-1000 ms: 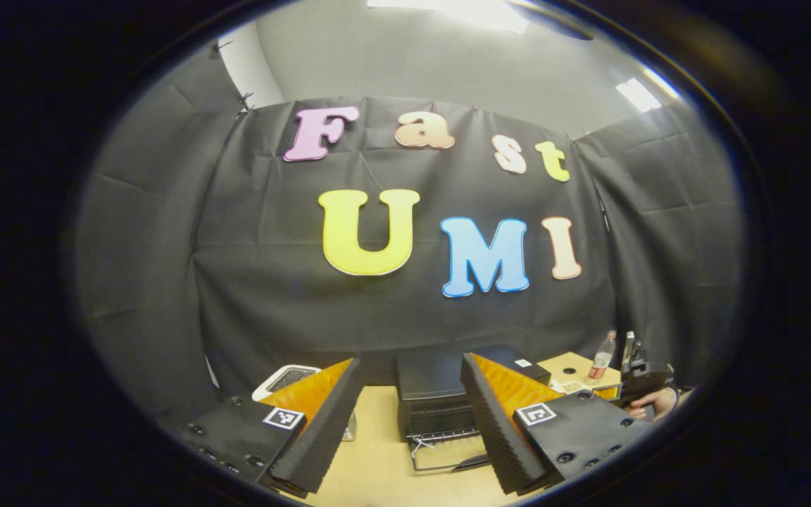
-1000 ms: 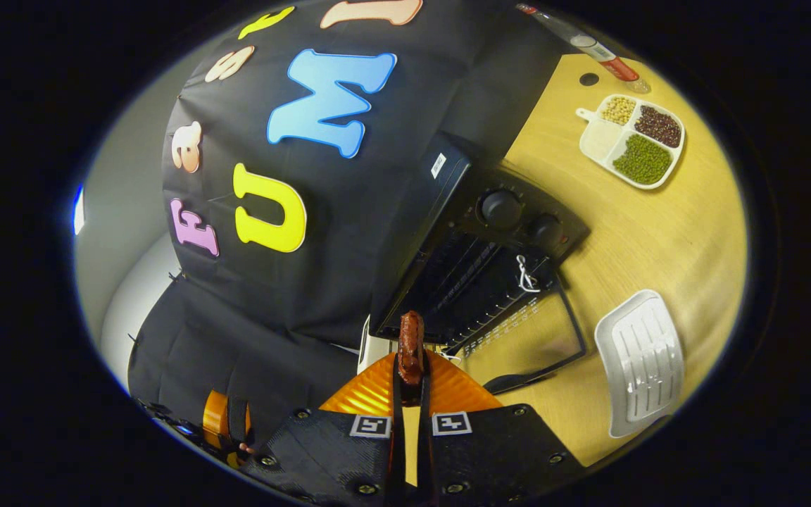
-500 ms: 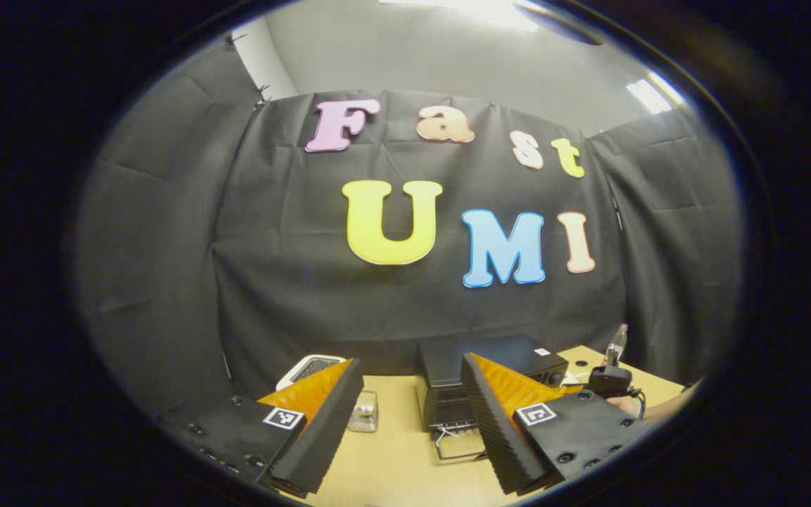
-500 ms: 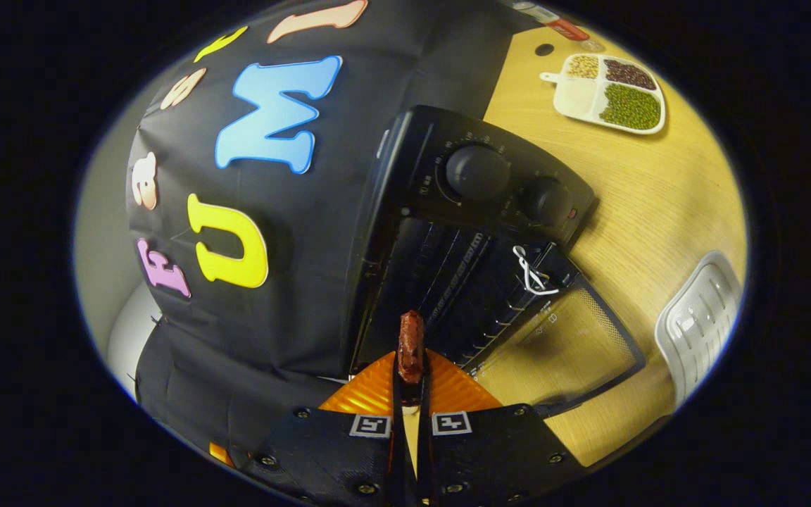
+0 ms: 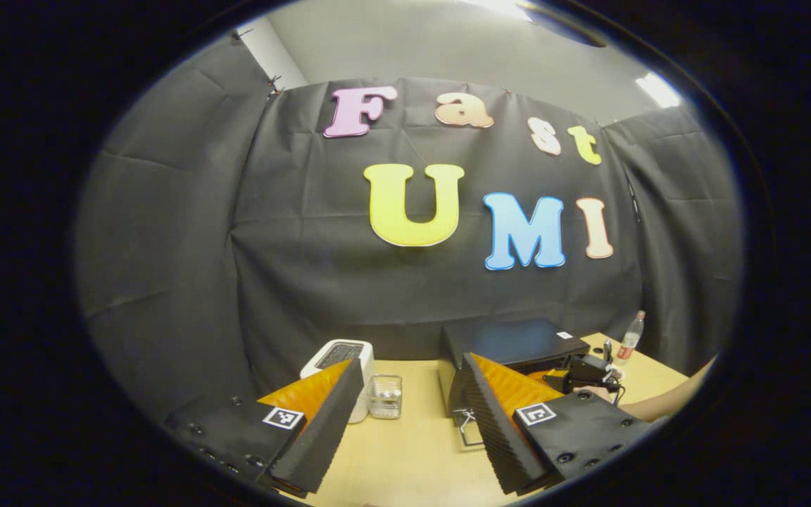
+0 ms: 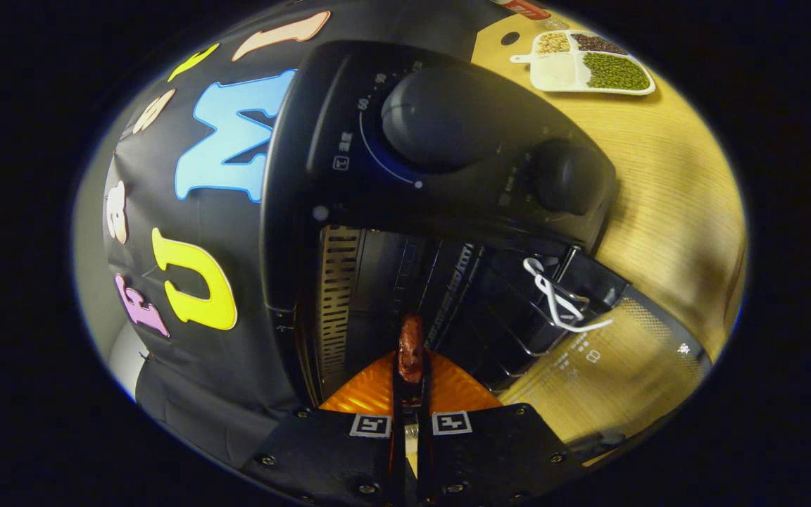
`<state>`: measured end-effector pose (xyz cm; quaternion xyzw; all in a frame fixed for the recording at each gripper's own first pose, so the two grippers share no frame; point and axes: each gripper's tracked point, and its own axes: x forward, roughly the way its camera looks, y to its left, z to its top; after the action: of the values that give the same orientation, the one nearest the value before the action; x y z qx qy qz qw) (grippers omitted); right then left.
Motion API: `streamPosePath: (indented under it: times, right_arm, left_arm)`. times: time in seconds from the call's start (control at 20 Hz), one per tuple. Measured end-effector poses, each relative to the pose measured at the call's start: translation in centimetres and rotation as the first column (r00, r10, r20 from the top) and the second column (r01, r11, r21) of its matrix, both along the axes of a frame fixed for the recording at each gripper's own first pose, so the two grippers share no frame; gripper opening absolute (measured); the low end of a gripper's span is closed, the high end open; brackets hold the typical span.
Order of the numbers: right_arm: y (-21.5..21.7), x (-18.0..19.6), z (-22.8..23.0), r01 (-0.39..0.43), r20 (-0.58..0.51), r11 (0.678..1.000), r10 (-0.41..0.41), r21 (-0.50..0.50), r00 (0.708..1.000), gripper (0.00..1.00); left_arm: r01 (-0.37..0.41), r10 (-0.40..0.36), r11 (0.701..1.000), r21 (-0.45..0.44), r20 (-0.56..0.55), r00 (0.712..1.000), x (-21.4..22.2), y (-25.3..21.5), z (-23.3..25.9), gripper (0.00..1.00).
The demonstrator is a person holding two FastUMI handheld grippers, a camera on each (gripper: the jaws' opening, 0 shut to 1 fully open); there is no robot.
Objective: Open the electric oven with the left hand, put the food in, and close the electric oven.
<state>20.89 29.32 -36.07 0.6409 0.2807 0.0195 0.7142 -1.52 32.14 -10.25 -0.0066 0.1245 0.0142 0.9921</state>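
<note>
**Sausage at the mouth of the open oven**

Over the last second the right tongs [image 6: 411,380] have closed in on the electric oven [image 6: 441,169]: its control panel and two knobs, small and well off before, now loom across the top of the right gripper view, and the dark cavity sits straight ahead. The left tongs [image 5: 405,408] have drawn back and swung aside — the oven [image 5: 511,341], which sat between their fingers before, now lies off to their right, with a white toaster [image 5: 338,355] and a glass jar [image 5: 385,396] ahead on the desk [image 5: 412,451].

The right tongs are clamped on the food, a dark reddish sausage [image 6: 410,346], with both fingers pressing its sides. Its long axis runs forward along the fingers, and its free end points into the cavity at the threshold. The oven door [image 6: 610,366] lies dropped open to the right of the tongs, and a wire rack [image 6: 518,310] with a white tie shows inside. A divided tray of beans [image 6: 588,63] sits well apart at the far edge.

The left tongs hang spread wide and hold nothing.

The door is open, so the step in hand looks like the insertion — a straight push forward should carry the sausage onto the rack. The right hand is plainly the nearer; the left would have to come back for the door.
</note>
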Motion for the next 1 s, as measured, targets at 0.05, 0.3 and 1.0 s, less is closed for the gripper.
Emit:
streamPosePath:
  times: [0.05,0.3,1.0]
  right_arm:
    - [0.3,0.5,-0.2,0.013,0.000,1.000,-0.013,0.007,1.000,0.07]
    - [0.3,1.5,-0.5,0.057,-0.005,0.998,-0.057,-0.041,0.998,0.07]
    - [-5.9,-2.5,-1.5,-0.007,-0.111,0.914,-0.041,-0.406,0.993,0.42]
  left_arm:
    - [-0.007,0.007,1.000,0.001,-0.004,1.000,0.0,0.4,-0.2,0.94]
    - [-0.010,0.010,1.000,-0.012,-0.016,1.000,0.1,1.0,-0.5,0.98]
    - [0.049,-0.049,0.998,-0.049,-0.004,0.999,2.1,-2.4,-1.4,0.98]
